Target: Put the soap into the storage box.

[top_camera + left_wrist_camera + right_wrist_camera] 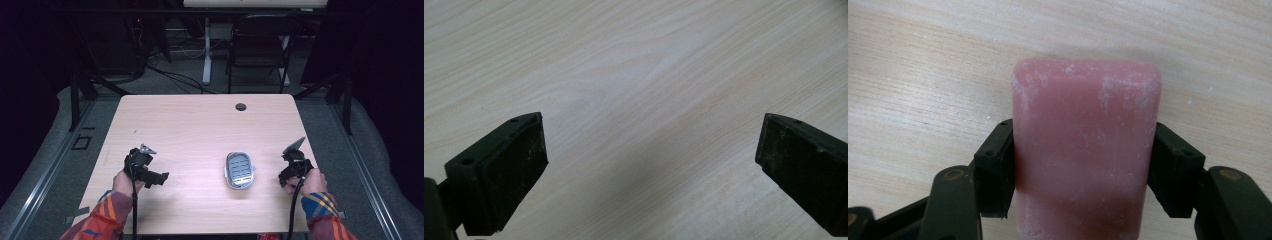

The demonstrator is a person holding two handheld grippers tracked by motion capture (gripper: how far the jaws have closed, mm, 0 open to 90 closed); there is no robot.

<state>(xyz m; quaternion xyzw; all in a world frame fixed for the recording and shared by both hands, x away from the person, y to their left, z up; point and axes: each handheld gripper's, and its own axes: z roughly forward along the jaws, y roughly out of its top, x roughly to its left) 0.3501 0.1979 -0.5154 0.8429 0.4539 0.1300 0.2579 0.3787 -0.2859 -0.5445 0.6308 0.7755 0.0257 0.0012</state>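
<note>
Right gripper [1083, 165]: the right gripper view shows its two black jaws clamped on a pink soap bar [1087, 150], one pad [998, 167] flat against each long side. The bar is rounded at the corners and dusted with pale scuffs. It lies on the table [200, 125], its far end pointing away from the gripper.

Landmark: grey soap dish [239, 169], a small rounded tray with a slotted insert, sitting on the near half of the table.

High view: the right gripper [291, 172] is to the right of the soap dish, near it but apart, close to the table's right edge. The hand [311, 181] is wrapped round its body and a cable trails toward the near edge. The soap bar itself is hidden under the gripper in this view.

Left gripper [161, 176]: well to the left of the soap dish, held low over the table. In the left gripper view [649, 155] its jaws stand wide apart, with bare wood grain between them; nothing is held.

Both forearms wear plaid sleeves [107, 215] and enter from the near edge.
</note>
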